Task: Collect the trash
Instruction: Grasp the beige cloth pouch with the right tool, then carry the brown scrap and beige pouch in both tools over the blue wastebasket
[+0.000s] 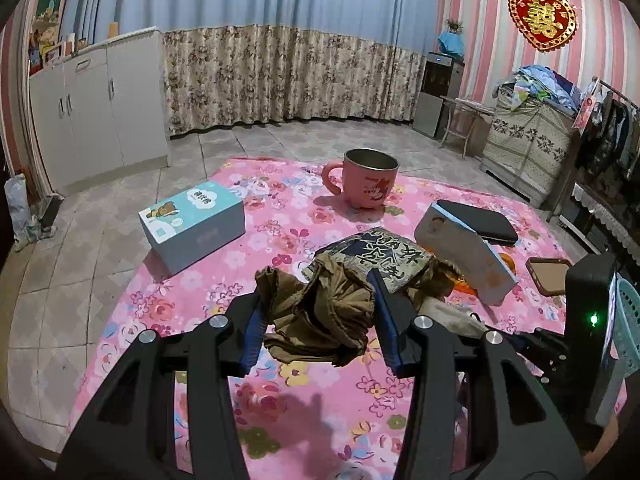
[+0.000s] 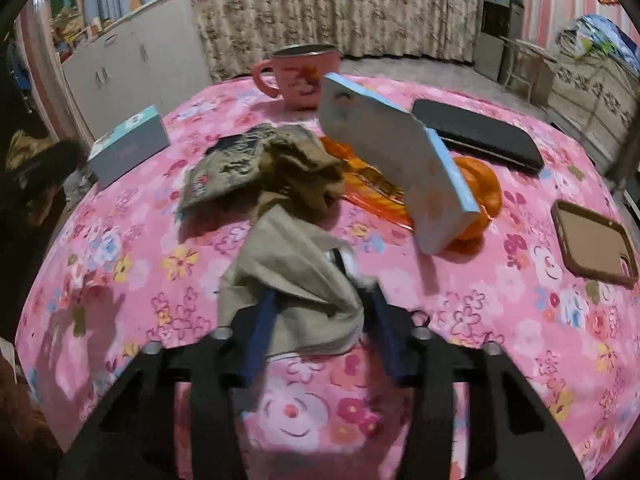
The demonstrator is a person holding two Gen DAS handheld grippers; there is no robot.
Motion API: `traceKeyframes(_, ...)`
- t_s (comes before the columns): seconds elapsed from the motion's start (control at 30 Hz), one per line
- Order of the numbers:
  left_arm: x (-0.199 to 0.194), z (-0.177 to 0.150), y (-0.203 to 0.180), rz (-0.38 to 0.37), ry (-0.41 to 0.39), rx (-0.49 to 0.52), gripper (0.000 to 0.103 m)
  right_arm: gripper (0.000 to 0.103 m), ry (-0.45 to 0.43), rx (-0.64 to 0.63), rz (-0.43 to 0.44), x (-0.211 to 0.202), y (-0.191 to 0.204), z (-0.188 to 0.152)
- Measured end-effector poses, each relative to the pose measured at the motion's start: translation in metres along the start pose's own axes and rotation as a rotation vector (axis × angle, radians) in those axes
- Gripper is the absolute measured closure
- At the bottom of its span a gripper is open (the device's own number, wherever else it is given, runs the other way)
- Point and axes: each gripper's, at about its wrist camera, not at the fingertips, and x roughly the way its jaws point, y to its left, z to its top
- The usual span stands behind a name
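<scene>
The left gripper [image 1: 320, 312] clamps a brown wad [image 1: 320, 320] above the pink cloth [image 1: 280, 236], while the right gripper [image 2: 316, 320] grips a beige paper [image 2: 292, 288].

A lived-in home room. Long curtains [image 1: 280, 60] cover one wall, with white cupboards [image 1: 100, 108], a water dispenser [image 1: 438, 92], hanging clothes [image 1: 612, 128] and a red heart ornament [image 1: 542, 18] (on striped wallpaper).
</scene>
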Motion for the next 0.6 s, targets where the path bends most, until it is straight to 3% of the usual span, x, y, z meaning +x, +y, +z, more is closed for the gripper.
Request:
traceKeyframes(0.13, -0.001, -0.002, -0.001, -0.003, 0.001, -0.008, 0.057, 0.085, -0.037, 0.012, 0.030, -0.022, -0.003, 0.002)
traceKeyframes(0.4, -0.011, 0.000, -0.013, -0.011, -0.019, 0.008, 0.057, 0.086, -0.181, 0.022, 0.048, -0.101, -0.030, 0.005)
traceKeyframes(0.6, -0.025, 0.013, -0.062, -0.050, -0.064, 0.070, 0.057, 0.086, -0.314, 0.162, -0.003, -0.166, -0.111, 0.012)
